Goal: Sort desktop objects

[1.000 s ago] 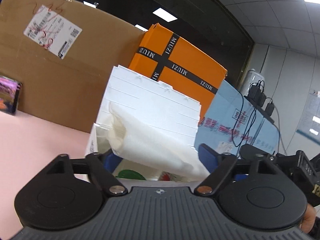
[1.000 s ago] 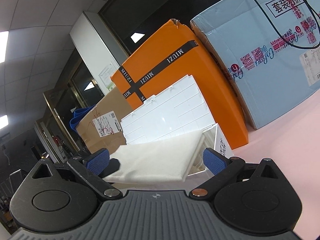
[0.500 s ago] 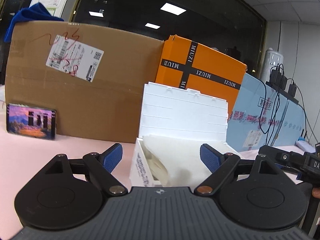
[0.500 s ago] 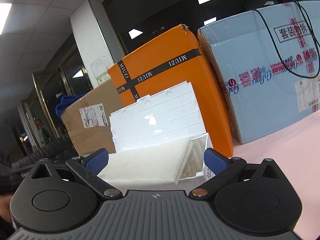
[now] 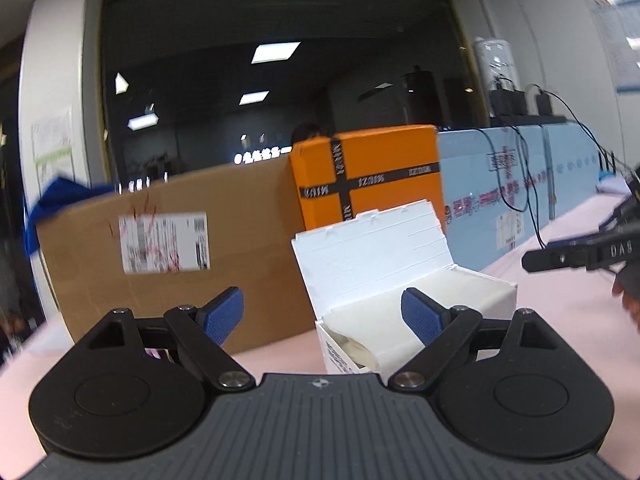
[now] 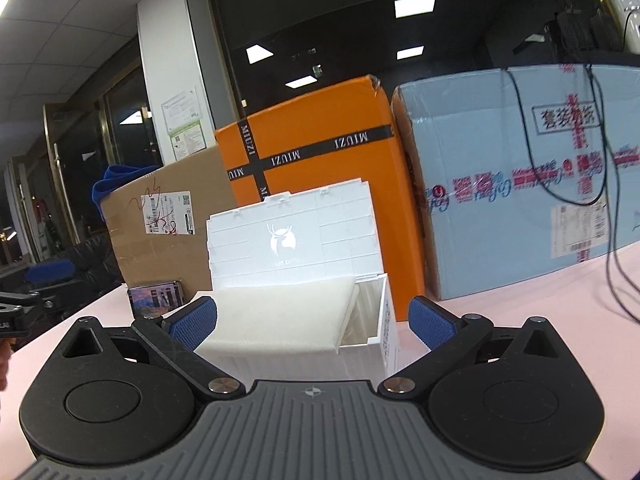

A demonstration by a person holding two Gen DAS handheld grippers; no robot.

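Left tongs point(image 5: 322, 314) spread, nothing between pads; right tongs point(image 6: 312, 322) likewise spread, empty. Just ahead of both: white box point(image 6: 360, 344) on the pink desk point(image 6: 540, 320), lid point(image 6: 292, 236) propped upright so the inside stays reachable, foam sheet point(image 6: 276, 320) lying across the opening. Phone point(image 6: 156, 300) left of right tongs. Behind: cardboard, orange, blue cartons as backstop

White box point(image 5: 400, 280) lid up; left gripper point(image 5: 322, 314) jaws apart, empty.
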